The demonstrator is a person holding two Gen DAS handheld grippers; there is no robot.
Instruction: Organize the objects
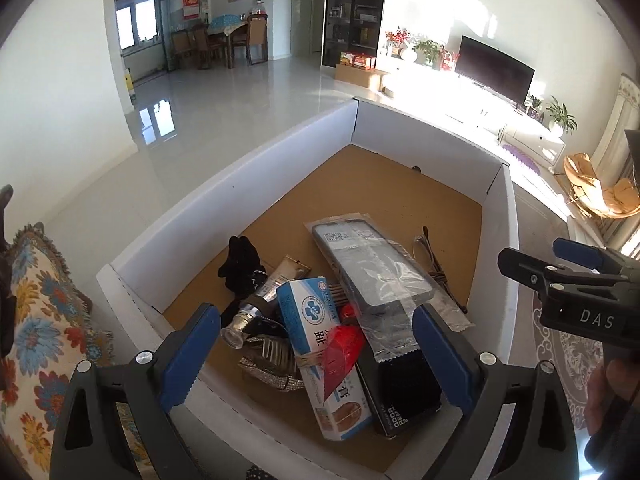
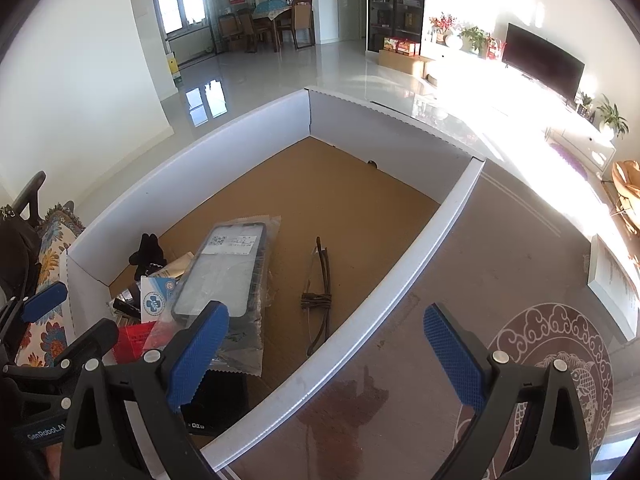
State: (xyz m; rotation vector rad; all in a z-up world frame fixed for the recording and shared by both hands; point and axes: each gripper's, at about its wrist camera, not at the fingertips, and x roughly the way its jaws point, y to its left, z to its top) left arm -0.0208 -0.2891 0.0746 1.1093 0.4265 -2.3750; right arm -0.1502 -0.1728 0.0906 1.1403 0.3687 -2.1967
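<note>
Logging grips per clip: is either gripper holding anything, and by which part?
Nothing held. Left gripper and right gripper are both open, above the box.

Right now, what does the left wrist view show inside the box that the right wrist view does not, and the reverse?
Only the left wrist view shows the silver-capped tube and the whole blue and white carton. Only the right wrist view shows the white framed sheet on the table outside the box. Both share the white box, the bagged phone case and the folded glasses.
</note>
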